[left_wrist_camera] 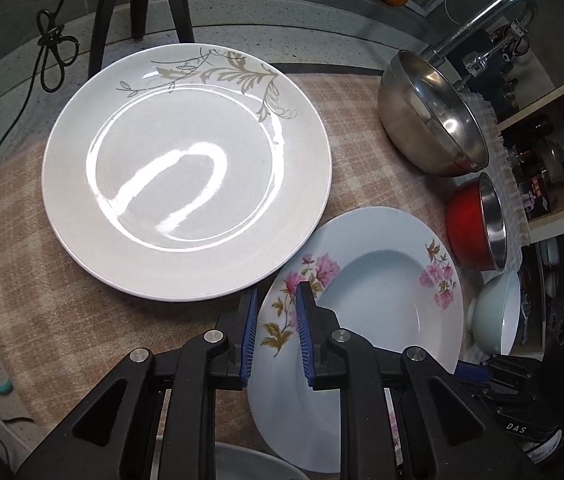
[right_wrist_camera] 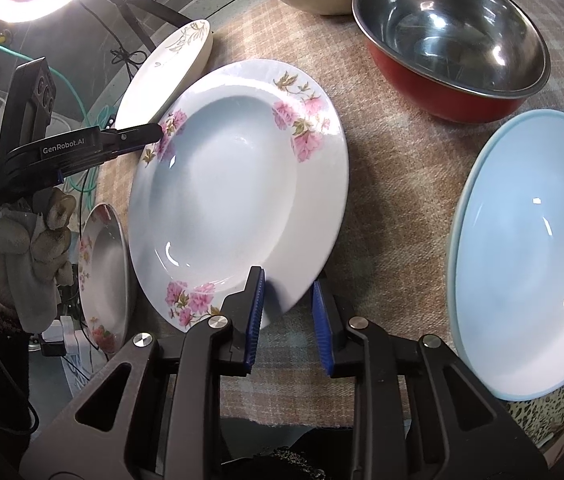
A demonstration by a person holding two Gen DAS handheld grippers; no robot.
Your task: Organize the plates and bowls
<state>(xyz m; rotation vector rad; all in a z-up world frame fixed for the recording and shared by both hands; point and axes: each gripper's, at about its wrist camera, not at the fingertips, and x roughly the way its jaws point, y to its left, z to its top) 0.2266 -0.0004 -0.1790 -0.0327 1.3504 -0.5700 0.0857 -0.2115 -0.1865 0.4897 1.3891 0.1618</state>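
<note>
1. Legible writing: "GenRobot.AI" is printed in white on the side of the left gripper [right_wrist_camera: 160, 133] as seen in the right wrist view; a smaller white label sits lower on its body, too small to read. In the left wrist view, "DAS" shows on the black body of the right gripper [left_wrist_camera: 467, 369].
2. Plates counted: three. One deep floral plate [right_wrist_camera: 238, 188] with pink flowers, glossy white, round; one large flat plate [left_wrist_camera: 186, 170] with a beige leaf motif; one further pink-flowered plate [right_wrist_camera: 102, 276] at the left edge of the right wrist view.
3. Bowls counted: three. One large plain steel bowl [left_wrist_camera: 432, 116]; one red bowl [right_wrist_camera: 450, 40] with a steel interior; one pale blue bowl [right_wrist_camera: 530, 256], smooth and glazed.
4. Surface: a checked beige woven cloth [right_wrist_camera: 394, 184] covers the table.
5. Location: the deep floral plate sits tilted at the cloth's middle, just beside the large flat plate.
6. Left gripper: its blue ribbed pads [left_wrist_camera: 305, 328] straddle the floral plate's rim, one each side; whether they press it, I cannot tell.
7. Right gripper [right_wrist_camera: 289, 320]: jaws apart around the plate's near rim, a visible gap on the right pad.
8. A gloved hand [right_wrist_camera: 30, 256] holds the left gripper.
</note>
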